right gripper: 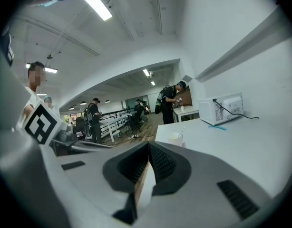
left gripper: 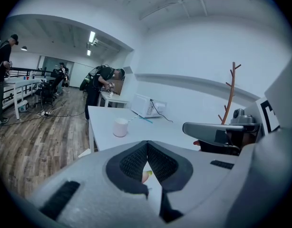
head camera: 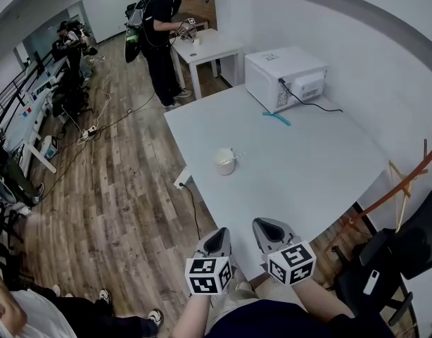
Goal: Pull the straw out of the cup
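A small white cup (head camera: 225,162) stands near the left edge of the white table (head camera: 307,167), with a pale straw (head camera: 235,152) leaning out of it to the right. Both grippers hang low, close to my body, short of the table's near edge and well away from the cup. My left gripper (head camera: 217,243) is shut with nothing in it, and so is my right gripper (head camera: 271,232). The left gripper view shows the cup (left gripper: 121,127) far beyond the shut left gripper (left gripper: 147,161). Past the shut right gripper (right gripper: 148,167), the right gripper view also shows the cup (right gripper: 175,137).
A white microwave (head camera: 285,78) sits at the table's far end with a black cable, and a blue strip (head camera: 276,118) lies before it. A wooden coat stand (head camera: 406,182) and a dark chair (head camera: 385,259) are at the right. A person (head camera: 162,34) works at a far small table.
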A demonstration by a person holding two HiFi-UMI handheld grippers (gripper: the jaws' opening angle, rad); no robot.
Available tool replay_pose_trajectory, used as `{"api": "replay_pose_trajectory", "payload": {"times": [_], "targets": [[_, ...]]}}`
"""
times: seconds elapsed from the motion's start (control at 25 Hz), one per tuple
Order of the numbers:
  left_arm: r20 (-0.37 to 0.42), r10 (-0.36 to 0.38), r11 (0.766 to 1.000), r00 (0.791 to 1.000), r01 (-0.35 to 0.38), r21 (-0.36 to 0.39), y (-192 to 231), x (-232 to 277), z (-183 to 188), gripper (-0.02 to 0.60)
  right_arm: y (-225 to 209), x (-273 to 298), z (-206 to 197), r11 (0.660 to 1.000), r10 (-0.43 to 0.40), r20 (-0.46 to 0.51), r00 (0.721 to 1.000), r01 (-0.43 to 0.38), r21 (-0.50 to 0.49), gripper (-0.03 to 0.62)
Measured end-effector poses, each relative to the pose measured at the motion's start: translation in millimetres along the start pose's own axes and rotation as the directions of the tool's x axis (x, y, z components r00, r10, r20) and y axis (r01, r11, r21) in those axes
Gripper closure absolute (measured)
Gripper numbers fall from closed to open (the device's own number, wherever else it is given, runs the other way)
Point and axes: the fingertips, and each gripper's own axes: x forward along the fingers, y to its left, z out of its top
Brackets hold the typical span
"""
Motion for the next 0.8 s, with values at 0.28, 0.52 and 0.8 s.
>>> {"api": "replay_pose_trajectory", "payload": {"times": [0.28, 0.52, 0.8], "targets": [[0.017, 0.02, 1.0, 1.0, -0.02, -0.013, 9, 10, 13, 0.565, -7, 21, 16, 0.999, 0.03, 0.01, 1.0, -0.03, -0.016, 0.565], [0.02, 0.07, 0.997, 0.997, -0.069, -0.03, 24, 30, 20, 0.565, -21, 48, 25, 0.997, 0.077, 0.0, 0.997, -0.077, -0.016, 0.565], [-0.005, 0.118, 0.99, 0.993, -0.118, -0.072, 45, 58, 21, 0.565, -45, 82, 30, 0.994, 0.11, -0.027, 0.994, -0.11, -0.008, 0.565]]}}
